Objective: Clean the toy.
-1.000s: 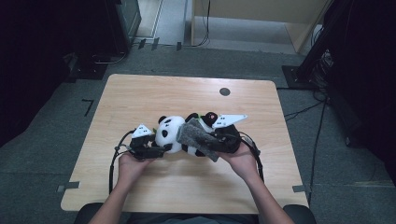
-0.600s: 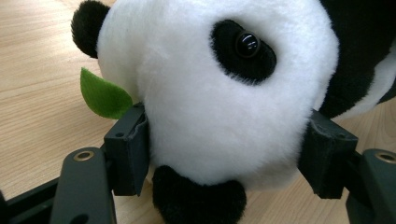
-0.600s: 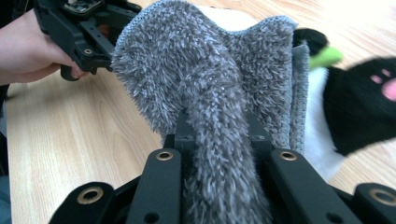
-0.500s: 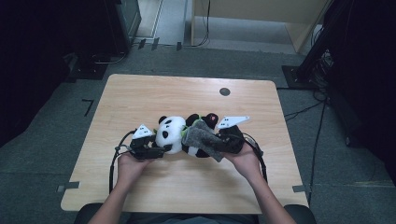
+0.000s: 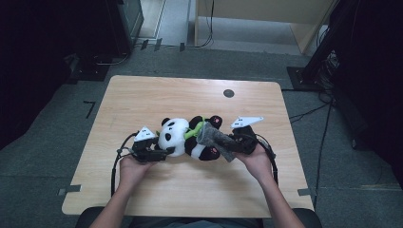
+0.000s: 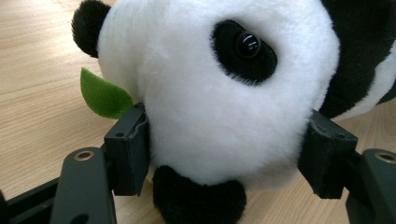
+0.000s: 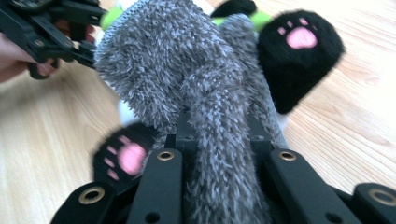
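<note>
A black-and-white plush panda [image 5: 183, 137] lies on its back in the middle of the wooden table [image 5: 142, 97], with green leaf trim at its neck [image 6: 103, 94]. My left gripper [image 5: 159, 153] is shut on the panda's white head [image 6: 219, 93], a jaw pressing in on each side. A fuzzy grey sock [image 5: 216, 140] drapes over the panda's body. My right gripper [image 5: 236, 145] is shut on the grey sock [image 7: 205, 102], which runs up between its jaws. Two black feet with pink paw pads [image 7: 299, 51] flank the sock.
A round dark grommet [image 5: 228, 93] sits in the table's far right part. Each gripper trails a black cable [image 5: 116, 161] toward the near edge. Dark equipment and cables surround the table on the grey floor.
The panda and both grippers have shifted slightly to the right and nearer. The sock has slid a little further over the panda's body.
</note>
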A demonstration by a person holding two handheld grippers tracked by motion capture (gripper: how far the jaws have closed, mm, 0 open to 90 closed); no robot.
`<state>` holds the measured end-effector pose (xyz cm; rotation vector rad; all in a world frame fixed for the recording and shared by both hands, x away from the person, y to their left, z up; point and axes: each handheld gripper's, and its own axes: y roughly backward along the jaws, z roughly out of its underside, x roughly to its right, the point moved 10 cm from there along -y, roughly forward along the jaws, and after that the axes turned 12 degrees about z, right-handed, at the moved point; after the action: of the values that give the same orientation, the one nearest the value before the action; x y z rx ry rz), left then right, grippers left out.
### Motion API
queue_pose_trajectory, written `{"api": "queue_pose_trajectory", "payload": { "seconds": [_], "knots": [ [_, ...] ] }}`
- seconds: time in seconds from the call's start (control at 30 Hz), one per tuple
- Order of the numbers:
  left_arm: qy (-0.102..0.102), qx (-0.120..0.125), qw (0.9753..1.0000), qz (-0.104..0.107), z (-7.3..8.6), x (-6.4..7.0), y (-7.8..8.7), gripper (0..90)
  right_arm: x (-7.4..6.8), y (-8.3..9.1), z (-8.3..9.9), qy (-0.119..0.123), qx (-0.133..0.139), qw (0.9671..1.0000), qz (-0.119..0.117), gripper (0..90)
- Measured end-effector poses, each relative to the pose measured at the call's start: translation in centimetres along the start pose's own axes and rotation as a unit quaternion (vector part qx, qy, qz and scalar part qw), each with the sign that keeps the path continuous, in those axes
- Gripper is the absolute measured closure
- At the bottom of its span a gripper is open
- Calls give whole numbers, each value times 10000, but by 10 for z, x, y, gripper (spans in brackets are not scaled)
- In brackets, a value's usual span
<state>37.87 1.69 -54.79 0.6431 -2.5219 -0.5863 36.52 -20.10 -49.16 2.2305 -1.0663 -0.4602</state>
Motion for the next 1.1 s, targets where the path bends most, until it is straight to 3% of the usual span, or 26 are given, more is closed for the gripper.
{"api": "queue_pose_trajectory", "payload": {
  "seconds": [0.27,0.67,0.77,0.87,0.93,1.0,1.03,1.1],
  "knots": [
    [72,35,10000,25,0,-1,0,286,10,0,5,-84,-88,9999,80,749],
    [143,61,9999,14,-1,-2,0,279,14,8,0,-209,-76,9997,119,756],
    [156,64,9999,4,-1,-1,0,279,7,19,-11,-212,80,9997,79,757],
    [170,51,9998,-9,-1,0,1,281,-8,33,-29,-19,252,9997,29,757],
    [176,58,9998,-13,-2,0,0,282,-13,35,-35,32,314,9995,-3,757],
    [154,46,9999,-8,-2,0,1,284,-30,36,-50,133,389,9991,-128,757],
    [154,46,9999,-8,-2,0,1,285,-30,36,-50,133,389,9991,-128,757],
    [155,49,9999,-1,-2,0,1,285,-44,30,-59,264,357,9988,-195,756]
  ]
}}
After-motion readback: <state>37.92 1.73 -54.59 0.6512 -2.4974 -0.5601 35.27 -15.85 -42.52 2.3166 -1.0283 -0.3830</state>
